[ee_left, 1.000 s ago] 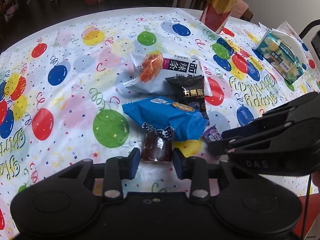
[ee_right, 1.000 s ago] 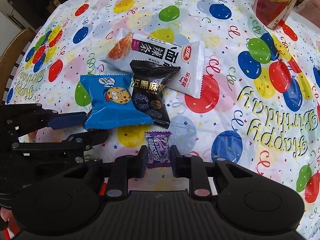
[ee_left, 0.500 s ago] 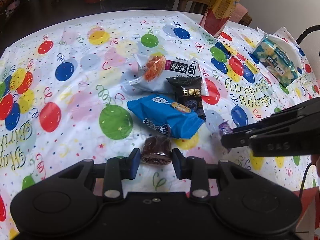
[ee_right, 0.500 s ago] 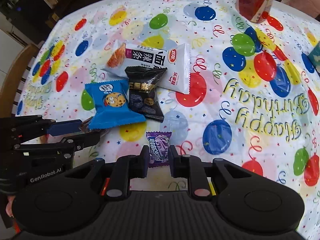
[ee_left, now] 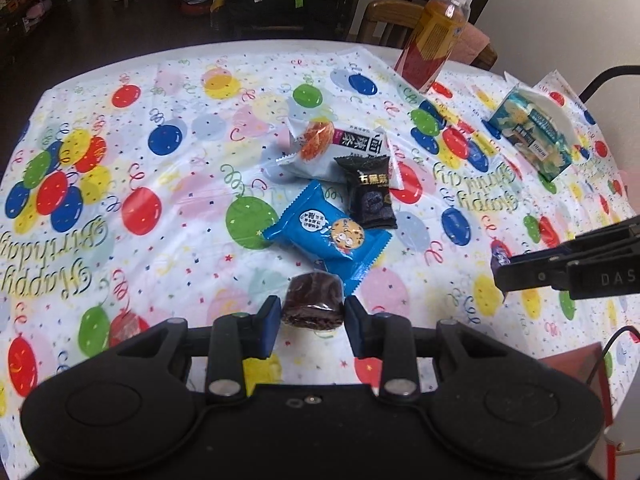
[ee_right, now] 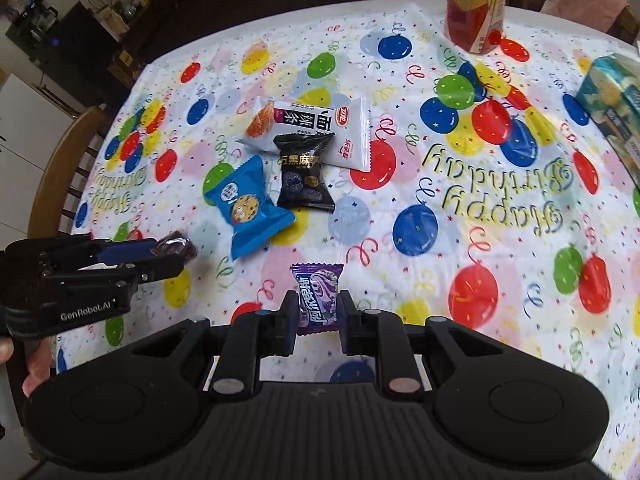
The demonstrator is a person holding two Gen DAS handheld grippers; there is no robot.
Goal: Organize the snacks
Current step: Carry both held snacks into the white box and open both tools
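Note:
My left gripper [ee_left: 311,322] is shut on a dark brown wrapped cake [ee_left: 313,300] and holds it above the tablecloth. From the right wrist view that cake [ee_right: 176,245] shows at the left gripper's tips. My right gripper [ee_right: 318,312] is shut on a purple candy packet [ee_right: 317,296], also lifted; the purple candy packet [ee_left: 500,256] peeks out at the right of the left wrist view. On the cloth lie a blue cookie packet [ee_right: 248,206], a black sesame packet [ee_right: 303,176] and a white spicy-strip packet [ee_right: 316,130], bunched together.
A tall orange drink bottle [ee_left: 434,36] stands at the table's far edge. A teal tissue pack [ee_left: 532,136] lies at the right. The round table [ee_left: 120,168] wears a balloon-print birthday cloth. Wooden chairs [ee_right: 60,168] stand around it.
Both grippers have risen and drawn back from the snack pile, lifting the brown cake and the purple candy off the cloth. The right gripper has moved away to the right.

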